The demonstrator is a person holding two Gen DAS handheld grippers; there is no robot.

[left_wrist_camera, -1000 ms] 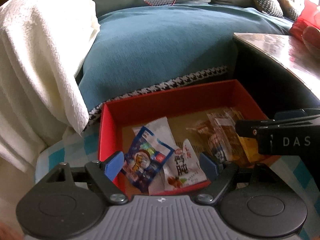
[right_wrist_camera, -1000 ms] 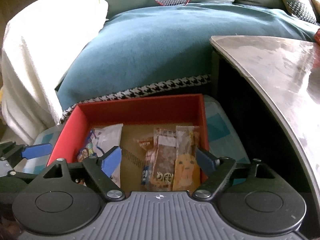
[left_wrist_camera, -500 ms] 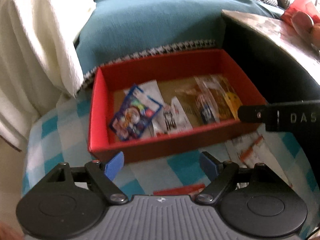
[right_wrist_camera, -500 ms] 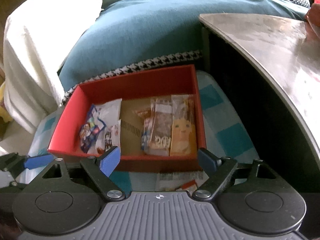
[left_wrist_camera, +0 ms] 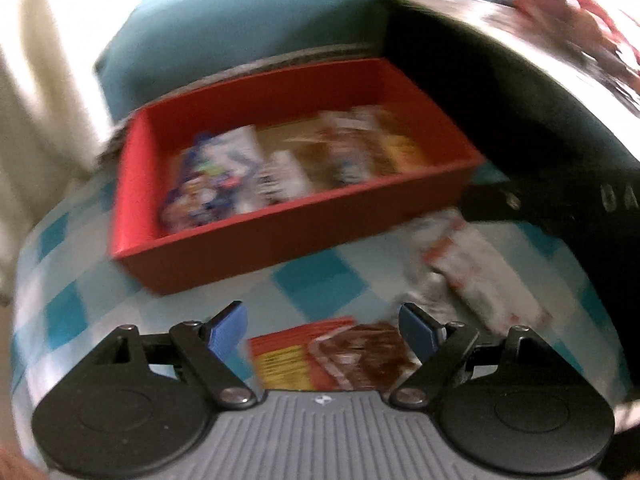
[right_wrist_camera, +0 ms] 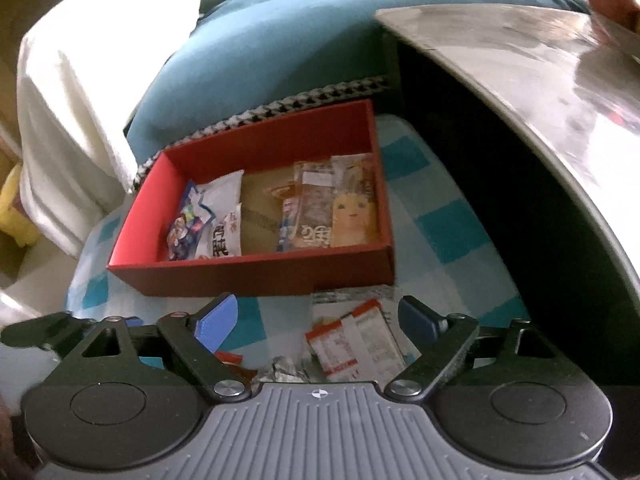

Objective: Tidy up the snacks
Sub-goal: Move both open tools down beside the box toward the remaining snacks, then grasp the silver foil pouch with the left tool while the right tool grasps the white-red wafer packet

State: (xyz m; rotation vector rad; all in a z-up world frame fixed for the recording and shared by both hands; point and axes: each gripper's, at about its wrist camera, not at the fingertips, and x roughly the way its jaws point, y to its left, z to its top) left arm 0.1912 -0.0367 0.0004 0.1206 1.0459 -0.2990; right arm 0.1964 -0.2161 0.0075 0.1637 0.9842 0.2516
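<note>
A red box point(left_wrist_camera: 280, 236) point(right_wrist_camera: 256, 276) stands on a blue-checked cloth point(left_wrist_camera: 316, 280) and holds several snack packets: blue and white ones at its left point(right_wrist_camera: 200, 224), brown and yellow ones at its right point(right_wrist_camera: 340, 208). Loose packets lie on the cloth in front of the box. My left gripper point(left_wrist_camera: 322, 330) is open and empty, above a red-yellow packet point(left_wrist_camera: 280, 356) and a brown packet point(left_wrist_camera: 368, 356). My right gripper point(right_wrist_camera: 316, 322) is open and empty, above white-and-orange packets point(right_wrist_camera: 356, 340) point(left_wrist_camera: 476, 268). The left wrist view is blurred.
A teal cushion point(right_wrist_camera: 280, 44) and a white blanket point(right_wrist_camera: 80, 92) lie behind the box. A glossy table top point(right_wrist_camera: 540, 80) with a dark side stands at the right. A silver wrapper point(right_wrist_camera: 284, 370) lies near the right gripper's base.
Both grippers have pulled back from over the box toward the near edge of the cloth. The loose packets in front of the box have come into view. Both stay open.
</note>
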